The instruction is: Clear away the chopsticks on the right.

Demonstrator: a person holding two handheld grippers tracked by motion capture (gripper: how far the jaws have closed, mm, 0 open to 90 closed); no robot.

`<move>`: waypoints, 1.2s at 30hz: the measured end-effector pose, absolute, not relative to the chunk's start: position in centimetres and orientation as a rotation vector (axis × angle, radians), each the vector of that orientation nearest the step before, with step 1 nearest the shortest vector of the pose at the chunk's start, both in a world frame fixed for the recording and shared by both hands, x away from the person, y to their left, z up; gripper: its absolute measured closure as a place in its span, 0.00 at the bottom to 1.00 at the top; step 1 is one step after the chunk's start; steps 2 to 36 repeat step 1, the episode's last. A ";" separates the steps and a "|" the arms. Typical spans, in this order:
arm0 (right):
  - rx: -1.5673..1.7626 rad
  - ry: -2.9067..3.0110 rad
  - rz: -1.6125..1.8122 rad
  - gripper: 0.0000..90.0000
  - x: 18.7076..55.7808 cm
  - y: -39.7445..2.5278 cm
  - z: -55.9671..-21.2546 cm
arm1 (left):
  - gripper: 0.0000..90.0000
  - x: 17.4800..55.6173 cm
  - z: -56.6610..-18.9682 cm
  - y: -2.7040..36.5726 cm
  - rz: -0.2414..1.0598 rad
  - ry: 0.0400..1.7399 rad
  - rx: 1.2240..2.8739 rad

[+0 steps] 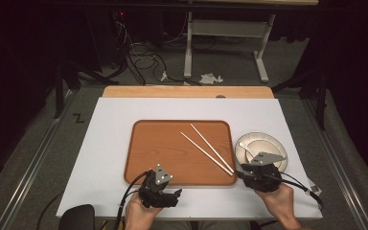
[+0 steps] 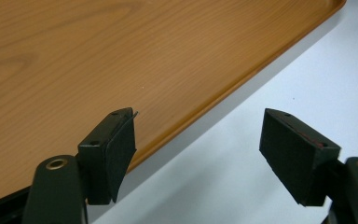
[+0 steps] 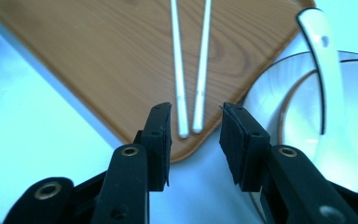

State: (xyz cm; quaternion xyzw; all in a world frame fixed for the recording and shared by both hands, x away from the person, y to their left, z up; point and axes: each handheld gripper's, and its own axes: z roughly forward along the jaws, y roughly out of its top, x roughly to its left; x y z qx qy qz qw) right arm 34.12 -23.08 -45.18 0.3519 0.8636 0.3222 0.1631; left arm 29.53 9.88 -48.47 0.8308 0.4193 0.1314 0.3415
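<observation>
I've lined my right tool (image 3: 195, 140), half open and empty, on the chopsticks' (image 3: 189, 70) near tips at the tray's (image 1: 148, 143) lower-right corner, while my left tool (image 2: 198, 154) waits wide open, holding nothing.

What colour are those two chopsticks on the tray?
White chopsticks; the right gripper view shows it best.

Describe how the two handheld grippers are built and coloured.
Both the left gripper and the right gripper are black, each topped by a grey three-cornered plate and trailing a black cable. The jaws are blocky black pads on arms with brass-coloured rivets. No sleeves show.
</observation>
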 end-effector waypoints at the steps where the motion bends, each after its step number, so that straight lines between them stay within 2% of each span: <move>1: 1.007 2.464 0.916 0.71 34.0 -23.0 -45.2 | 0.30 29.6 -48.5 9.8 0.340 1.090 2.161; 36: 1.007 2.464 0.916 0.71 34.0 -23.0 -45.2 | 0.30 29.6 -48.5 9.8 0.340 1.090 2.161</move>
